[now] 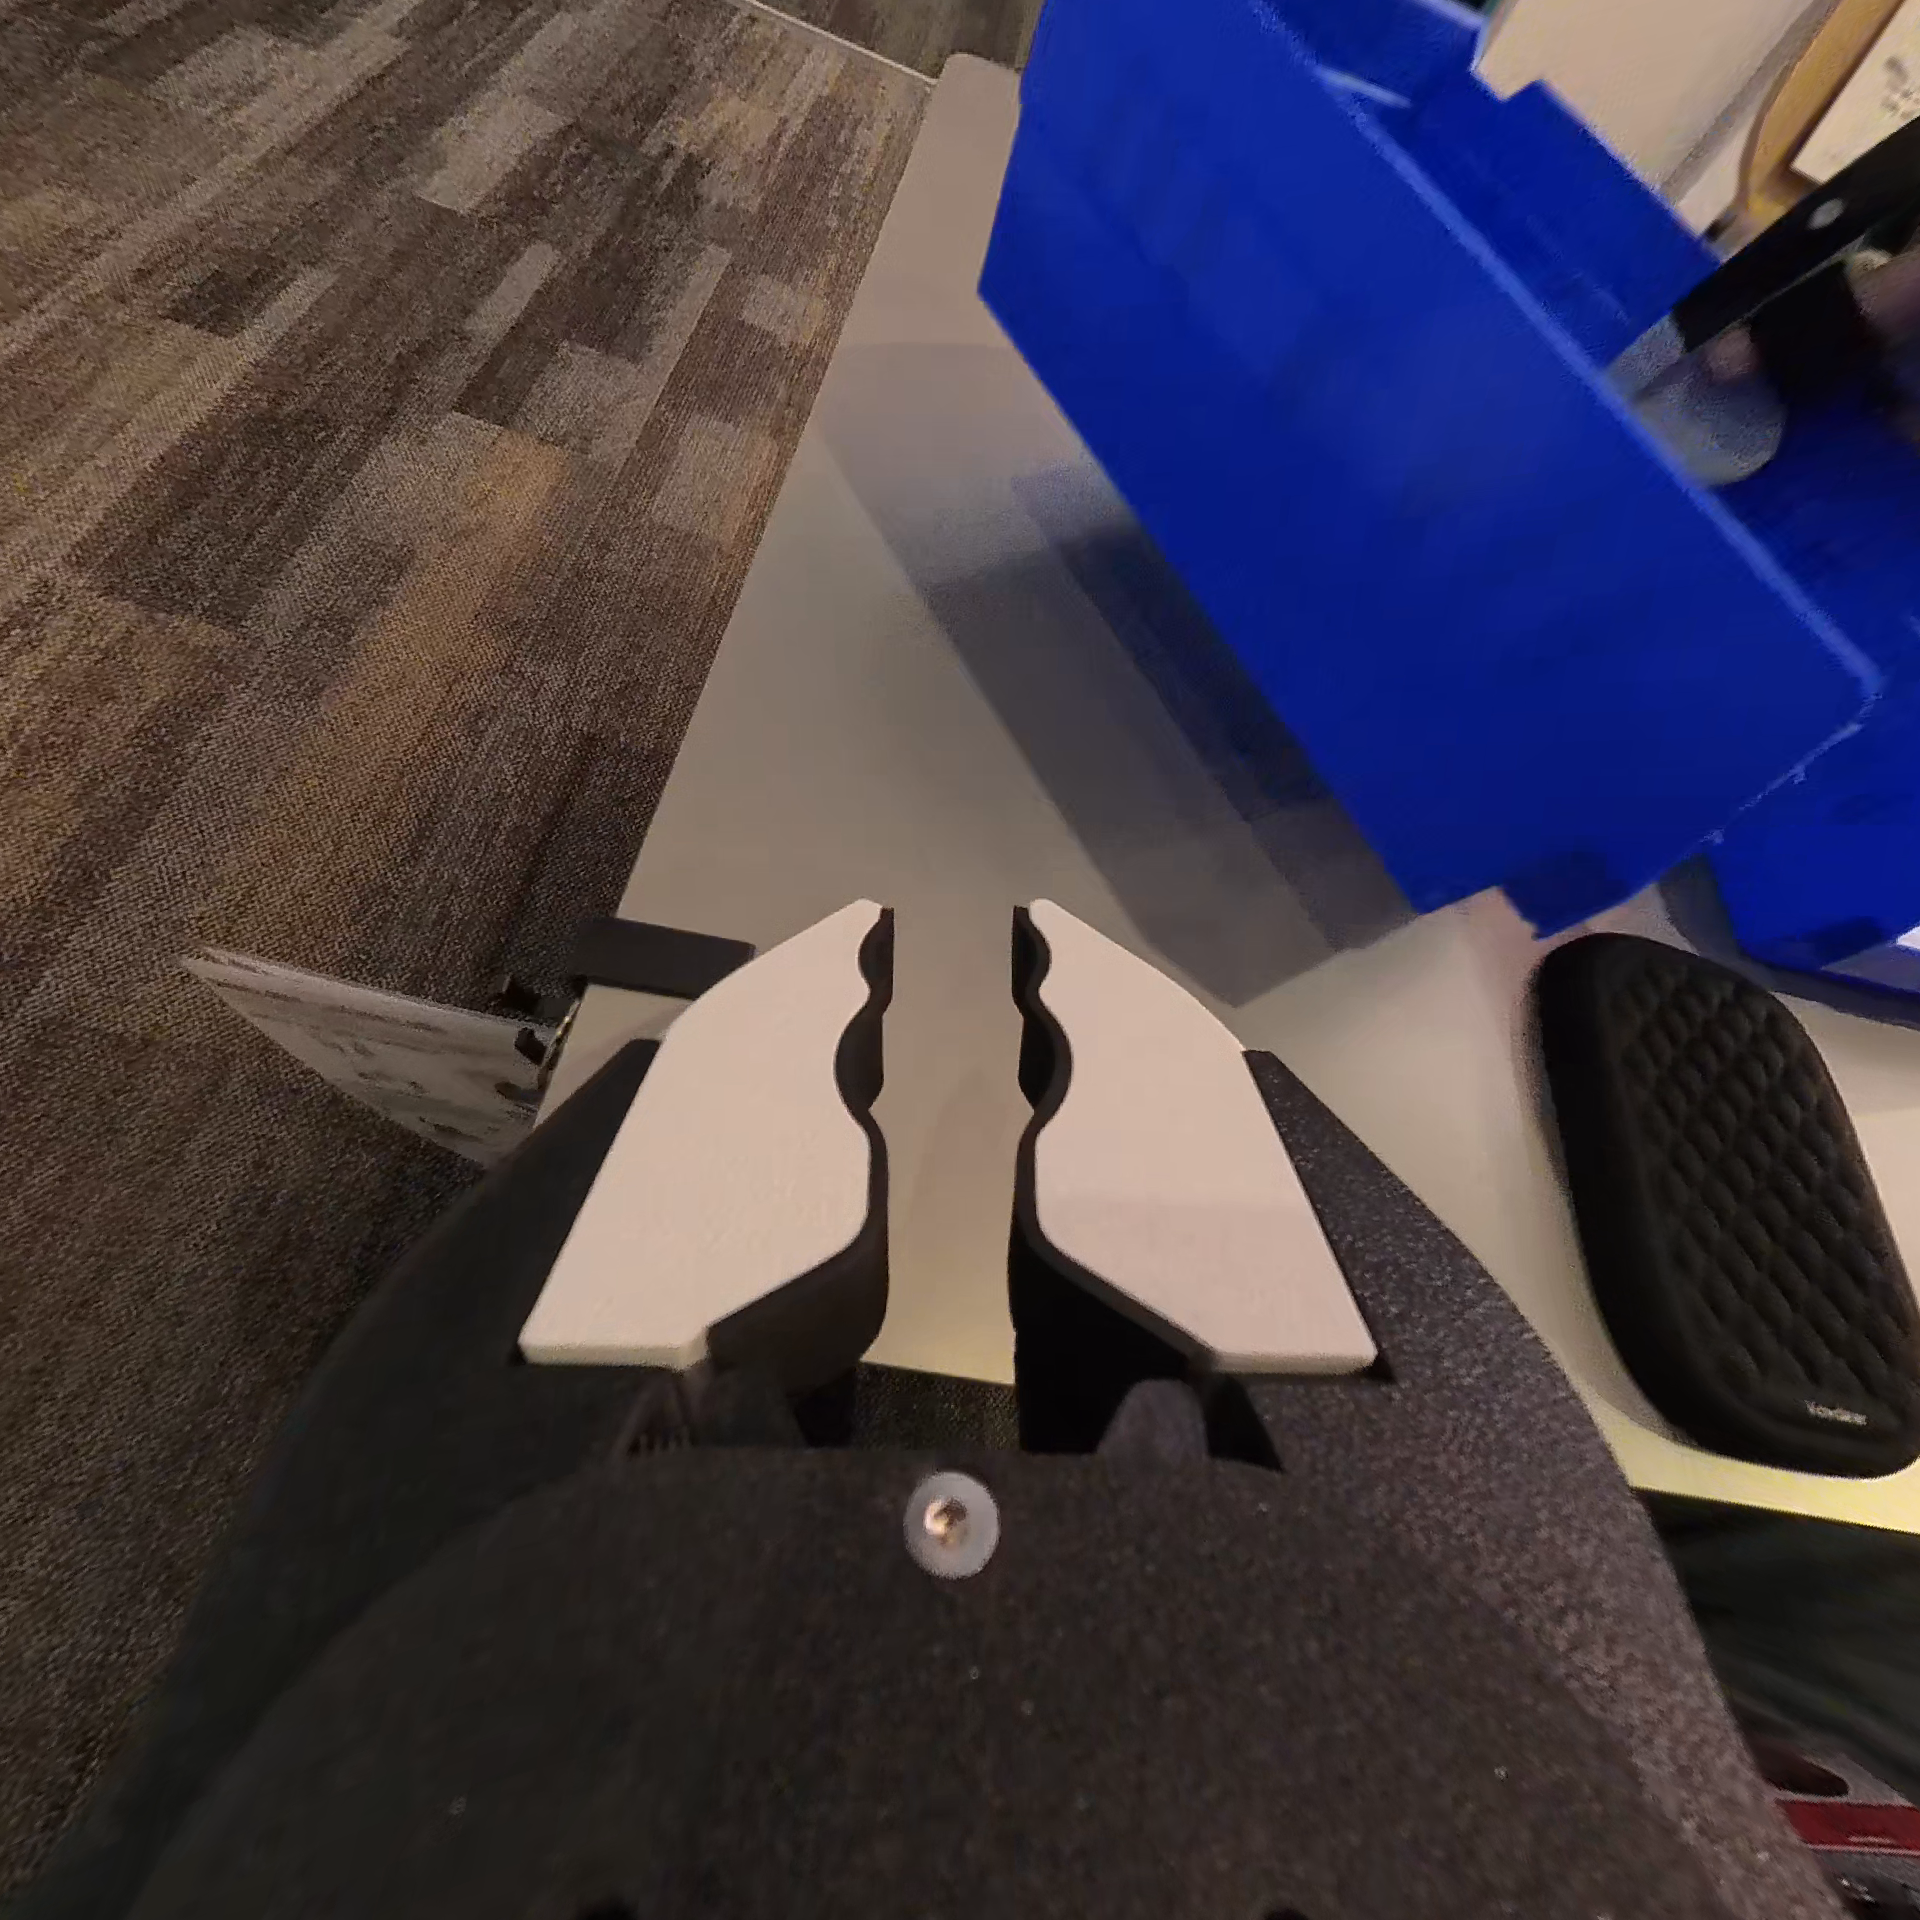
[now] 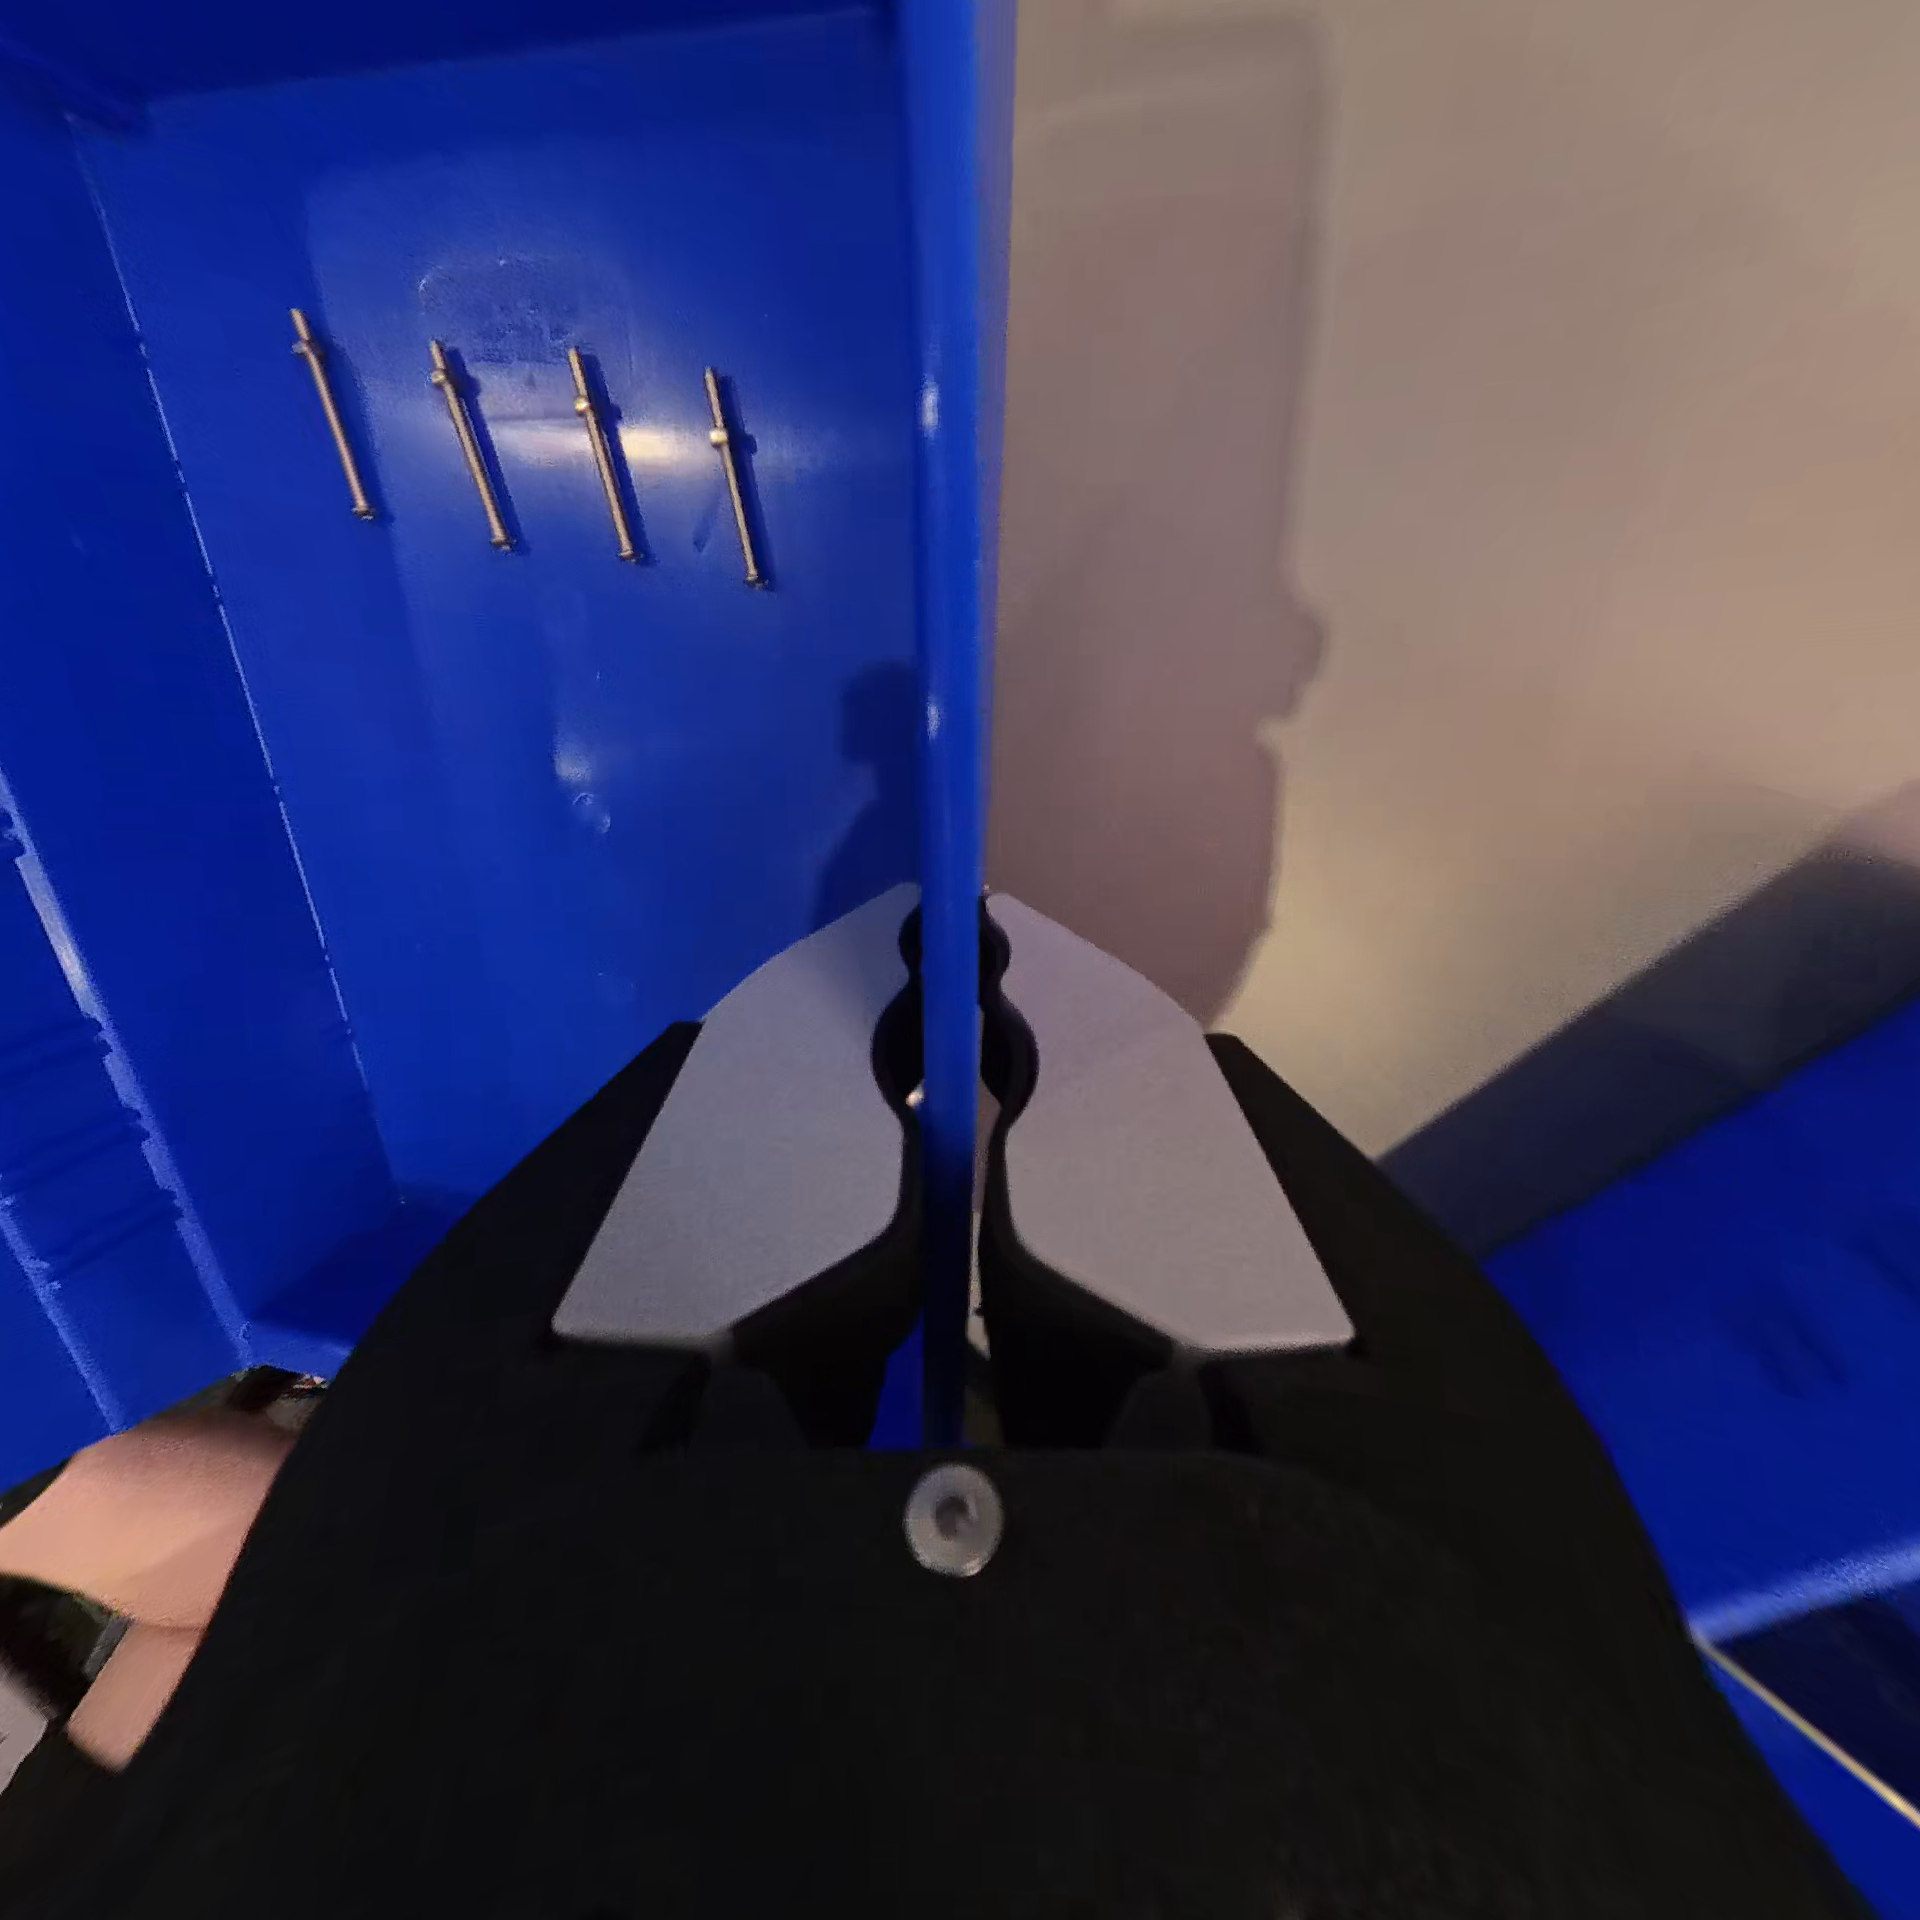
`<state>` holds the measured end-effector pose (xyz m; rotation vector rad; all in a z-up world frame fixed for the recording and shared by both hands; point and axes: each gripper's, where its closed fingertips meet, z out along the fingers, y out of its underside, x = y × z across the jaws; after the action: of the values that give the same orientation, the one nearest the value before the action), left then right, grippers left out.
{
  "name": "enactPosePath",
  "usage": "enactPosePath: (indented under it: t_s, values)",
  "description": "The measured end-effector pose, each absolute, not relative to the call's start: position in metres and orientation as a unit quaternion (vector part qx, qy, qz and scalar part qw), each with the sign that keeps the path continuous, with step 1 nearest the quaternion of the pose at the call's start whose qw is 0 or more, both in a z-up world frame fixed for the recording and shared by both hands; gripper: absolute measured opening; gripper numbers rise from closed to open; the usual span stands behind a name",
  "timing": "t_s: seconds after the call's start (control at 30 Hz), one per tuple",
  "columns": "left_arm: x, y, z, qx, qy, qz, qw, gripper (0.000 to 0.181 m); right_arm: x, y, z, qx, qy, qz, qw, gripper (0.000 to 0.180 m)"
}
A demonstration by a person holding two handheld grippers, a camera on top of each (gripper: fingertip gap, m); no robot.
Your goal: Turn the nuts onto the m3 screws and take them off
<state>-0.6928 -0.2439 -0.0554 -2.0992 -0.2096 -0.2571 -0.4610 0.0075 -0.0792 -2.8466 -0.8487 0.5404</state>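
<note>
Right gripper (image 2: pixel 951 904) astride blue bin (image 2: pixel 951 520) wall

screws (image 2: pixel 473 447): 4, one nut each | blue bins (image 2: pixel 499 727): 2 | black pad (image 1: pixel 1725 1195): 1

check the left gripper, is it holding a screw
No, the left gripper is open with only bare table between its fingers.

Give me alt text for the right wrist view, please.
The right gripper is shut on the side wall of a blue bin. Four long thin screws, each with a small nut near its upper end, lie side by side on the bin floor, left of the wall; a pale table shows to the right.
</note>
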Motion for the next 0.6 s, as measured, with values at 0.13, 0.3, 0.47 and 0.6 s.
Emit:
enactPosePath:
  t_s: [0.13,0.3,0.47,0.6]
  values:
    - [-0.694,-0.244,-0.059,-0.866,-0.087,-0.105,0.481,0.021,-0.467,0.008,-0.102,-0.945,-0.277,0.165,0.057,0.006]
    - [-0.683,-0.235,-0.058,-0.866,-0.078,-0.113,0.482,0.021,-0.471,0.01,-0.113,-0.945,-0.281,0.155,0.061,0.006]
    - [-0.669,-0.224,-0.052,-0.864,-0.071,-0.125,0.482,0.021,-0.472,0.008,-0.121,-0.945,-0.282,0.153,0.059,0.007]
    - [-0.655,-0.214,-0.038,-0.858,-0.06,-0.123,0.494,0.021,-0.474,0.008,-0.12,-0.945,-0.282,0.152,0.063,0.009]
